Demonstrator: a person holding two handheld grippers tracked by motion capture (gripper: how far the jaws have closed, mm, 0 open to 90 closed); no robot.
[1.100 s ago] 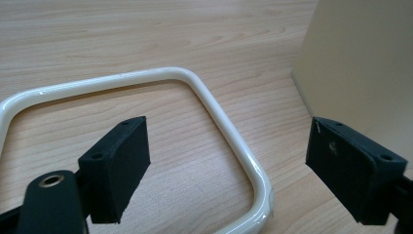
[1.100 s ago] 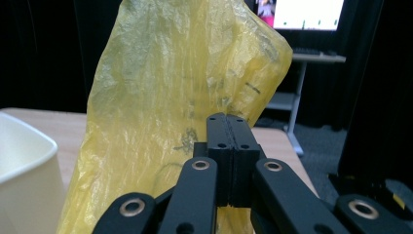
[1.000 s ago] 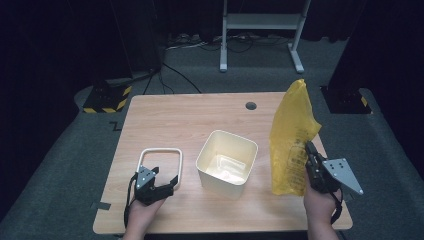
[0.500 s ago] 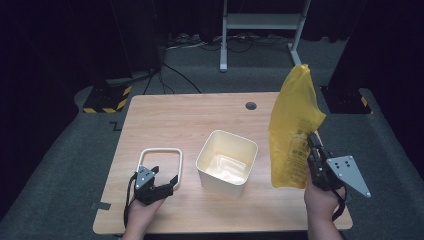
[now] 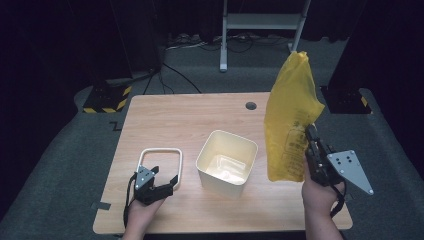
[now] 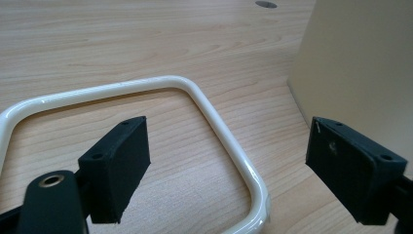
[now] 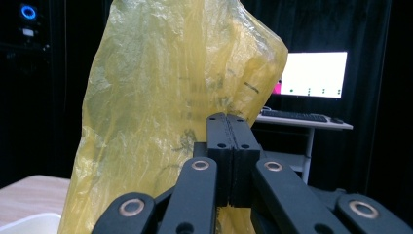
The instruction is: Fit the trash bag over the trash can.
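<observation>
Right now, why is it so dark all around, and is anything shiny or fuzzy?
High view: light falls on the table, the floor around stays dark. Left gripper view: glare streaks the white frame; its near corner is fuzzy. Right gripper view: the monitor glows washed-out behind the yellow bag.

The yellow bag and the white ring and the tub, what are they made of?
The yellow bag looks like thin plastic film: it crinkles and light shines through it. The white ring seems glossy hard plastic or coated metal; its shine leaves that open. The tub looks like smooth cream plastic.
</observation>
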